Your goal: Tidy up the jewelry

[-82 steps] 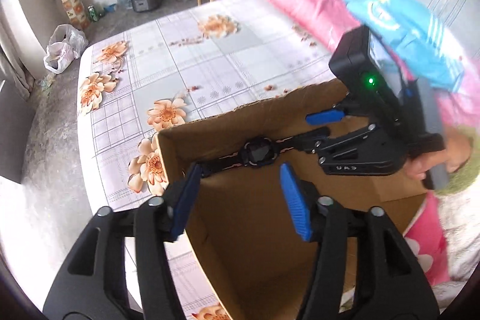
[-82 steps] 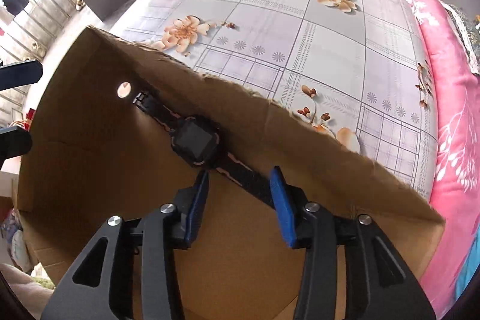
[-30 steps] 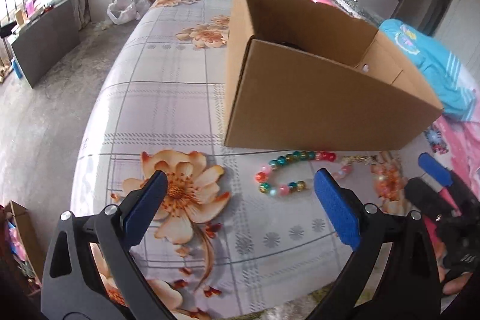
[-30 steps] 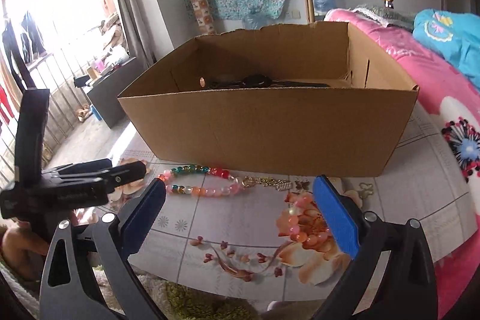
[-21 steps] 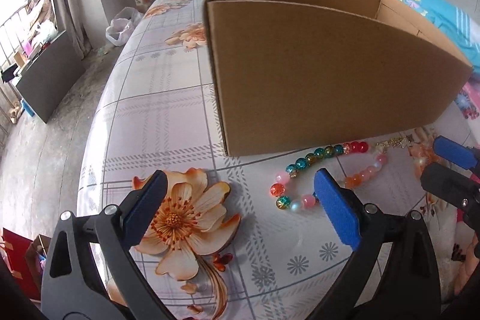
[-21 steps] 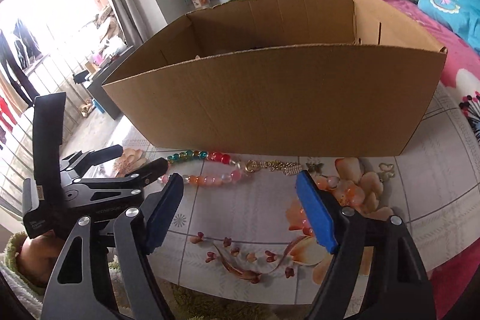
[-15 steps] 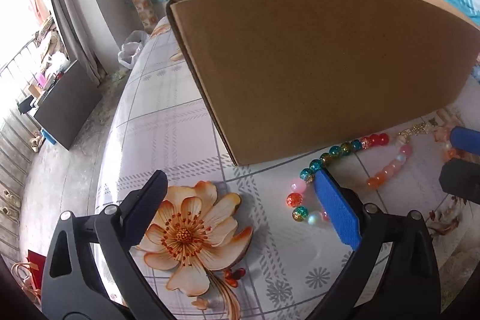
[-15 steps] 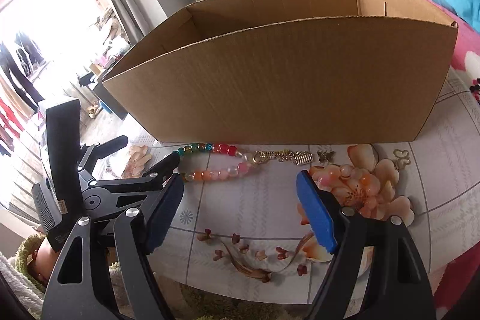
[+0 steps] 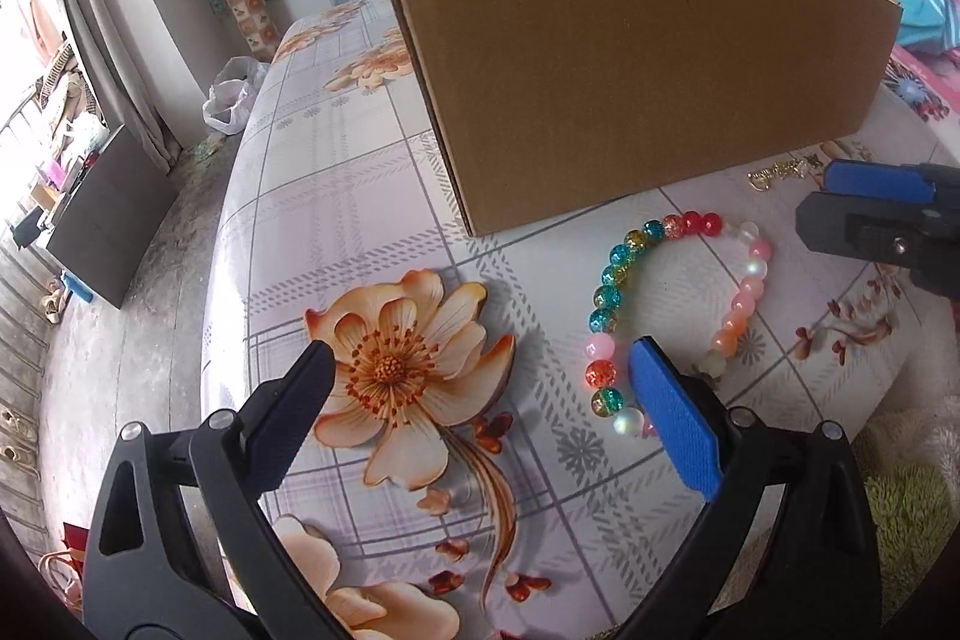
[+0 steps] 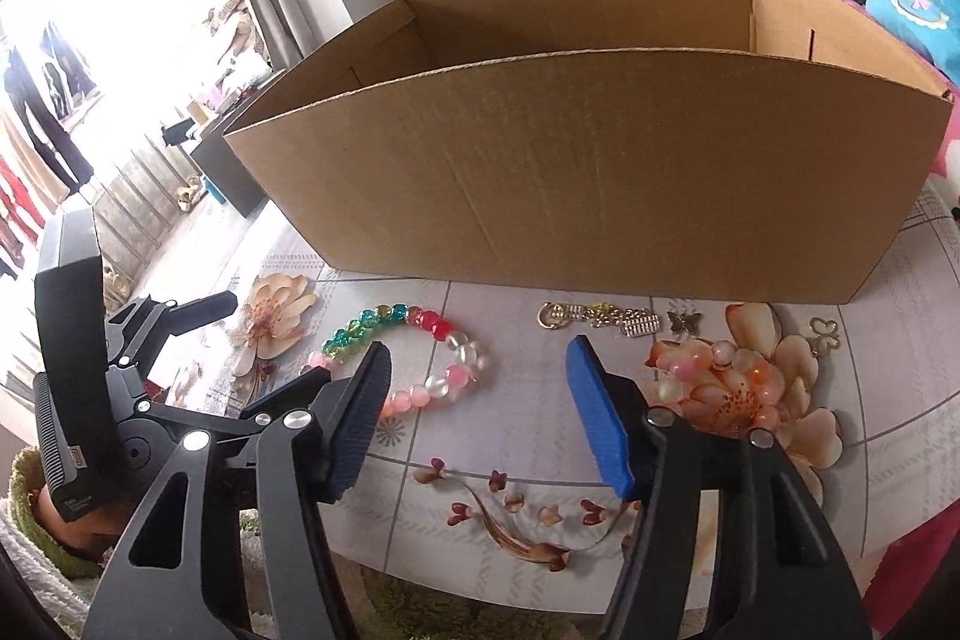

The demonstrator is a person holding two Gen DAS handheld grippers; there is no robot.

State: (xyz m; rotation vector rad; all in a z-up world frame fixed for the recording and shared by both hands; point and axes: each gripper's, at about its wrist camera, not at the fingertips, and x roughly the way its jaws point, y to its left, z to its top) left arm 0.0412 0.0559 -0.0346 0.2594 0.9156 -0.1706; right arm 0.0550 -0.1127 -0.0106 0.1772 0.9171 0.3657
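We see the bed's flowered sheet (image 9: 336, 196) spread under everything, grey-checked with big orange blossoms, and on it stands the open cardboard box (image 10: 600, 172), its near wall facing both cameras. Just in front of that wall lies the beaded bracelet (image 9: 678, 304), a loop of teal, red, pink and milky beads resting flat on the sheet, close to the box but not touching it. Our left gripper (image 9: 480, 412) hangs over the sheet with its jaws spread wide and nothing between them; its blue right-hand pad sits just beside the near end of the bracelet, though we cannot tell whether it touches a bead. Our right gripper (image 10: 474, 400) is about half open, its jaws having just been closing, and nothing is pinched between them; the pink end of the bracelet shows just past its left finger. To the right of the bracelet, along the foot of the box, lies a short gold chain with a ring clasp (image 10: 600, 319), then a small butterfly charm (image 10: 686, 321), and further right another gold charm (image 10: 825, 334), each apart from the next.
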